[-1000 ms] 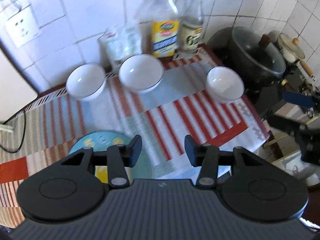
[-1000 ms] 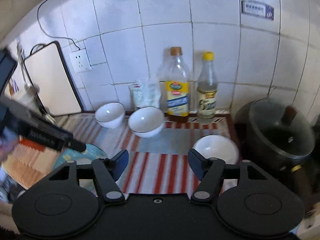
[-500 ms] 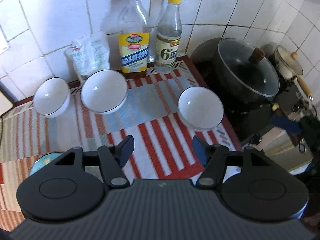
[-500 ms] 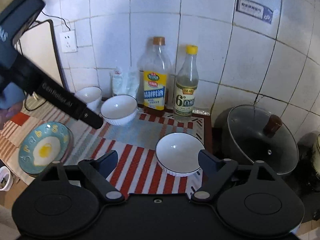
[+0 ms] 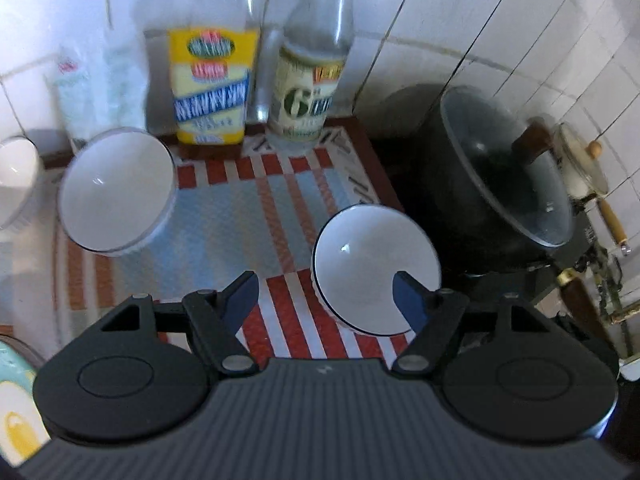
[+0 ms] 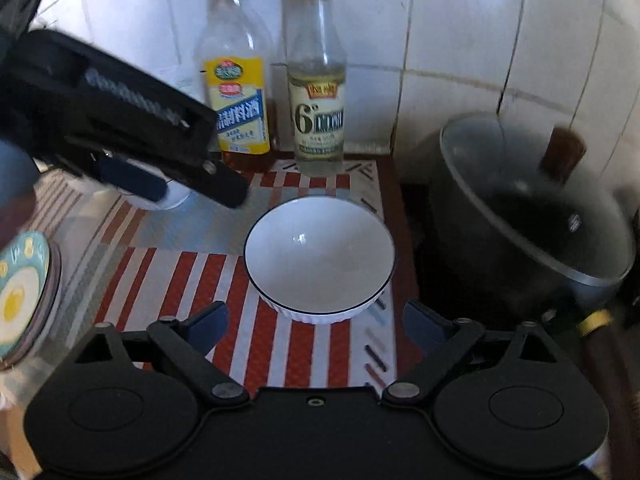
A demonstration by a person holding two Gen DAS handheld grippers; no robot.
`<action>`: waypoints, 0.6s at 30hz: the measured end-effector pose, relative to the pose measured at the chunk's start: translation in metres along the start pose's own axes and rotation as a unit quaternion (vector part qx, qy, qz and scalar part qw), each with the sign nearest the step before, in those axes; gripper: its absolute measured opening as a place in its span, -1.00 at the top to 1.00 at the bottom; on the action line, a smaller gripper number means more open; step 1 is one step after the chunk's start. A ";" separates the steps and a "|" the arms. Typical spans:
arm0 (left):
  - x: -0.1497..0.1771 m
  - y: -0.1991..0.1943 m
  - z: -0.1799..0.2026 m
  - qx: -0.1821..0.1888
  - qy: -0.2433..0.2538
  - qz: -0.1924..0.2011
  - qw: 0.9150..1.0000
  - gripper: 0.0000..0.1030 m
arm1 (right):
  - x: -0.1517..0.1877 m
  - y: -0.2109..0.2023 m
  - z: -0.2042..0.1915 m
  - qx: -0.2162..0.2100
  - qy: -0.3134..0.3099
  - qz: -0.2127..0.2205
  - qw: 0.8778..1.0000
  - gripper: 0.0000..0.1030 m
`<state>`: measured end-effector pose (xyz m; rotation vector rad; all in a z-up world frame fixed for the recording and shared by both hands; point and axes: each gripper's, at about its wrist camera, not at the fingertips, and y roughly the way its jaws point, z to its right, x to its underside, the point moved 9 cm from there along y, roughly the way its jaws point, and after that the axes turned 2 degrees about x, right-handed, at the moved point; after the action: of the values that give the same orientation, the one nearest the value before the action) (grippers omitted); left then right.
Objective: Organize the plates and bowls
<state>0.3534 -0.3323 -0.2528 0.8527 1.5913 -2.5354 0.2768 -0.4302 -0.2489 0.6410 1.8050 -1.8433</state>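
Three white bowls sit on a striped mat. The nearest bowl (image 5: 376, 268) (image 6: 320, 256) stands at the mat's right edge, just ahead of both grippers. My left gripper (image 5: 325, 294) is open, its right finger over this bowl's near rim. My right gripper (image 6: 316, 322) is open and empty, just short of the same bowl. A second bowl (image 5: 116, 188) lies further left, a third (image 5: 16, 180) at the left edge. A blue plate with a fried-egg print (image 6: 20, 296) (image 5: 12, 400) sits at the left.
Two bottles (image 6: 236, 72) (image 6: 318, 76) and a plastic bag (image 5: 92, 88) stand against the tiled wall. A dark pot with a glass lid (image 6: 528, 216) (image 5: 504, 168) is just right of the mat. The left gripper's body (image 6: 120, 120) crosses the right wrist view, hiding the second bowl.
Both grippers have moved right and forward, closing in on the right-hand bowl. The left gripper's jaws have opened wider. The plate has slid toward the left edge of both views.
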 end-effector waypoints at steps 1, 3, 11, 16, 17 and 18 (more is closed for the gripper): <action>0.002 0.009 -0.001 0.001 -0.001 -0.006 1.000 -0.32 | 0.004 0.010 0.001 -0.002 0.007 -0.009 1.000 -0.88; 0.006 0.029 -0.002 0.016 0.000 -0.029 0.999 -0.13 | 0.010 0.027 0.005 0.010 0.006 -0.024 1.000 -0.88; 0.006 0.068 -0.010 0.001 0.001 -0.064 0.998 0.59 | 0.010 0.059 0.014 0.008 -0.016 -0.040 0.999 -0.88; 0.003 0.078 -0.019 0.009 -0.016 -0.062 0.998 0.80 | 0.011 0.071 0.008 0.018 -0.077 -0.039 0.996 -0.88; 0.003 0.079 -0.022 0.008 -0.018 -0.063 0.998 0.86 | 0.010 0.073 0.008 0.012 -0.081 -0.038 0.996 -0.88; 0.004 0.079 -0.023 0.012 -0.020 -0.064 0.998 0.86 | 0.009 0.076 0.008 0.007 -0.085 -0.040 0.996 -0.87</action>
<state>0.3841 -0.3497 -0.3272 0.7196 1.6584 -2.6440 0.3176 -0.4391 -0.3134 0.4094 1.7309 -1.9013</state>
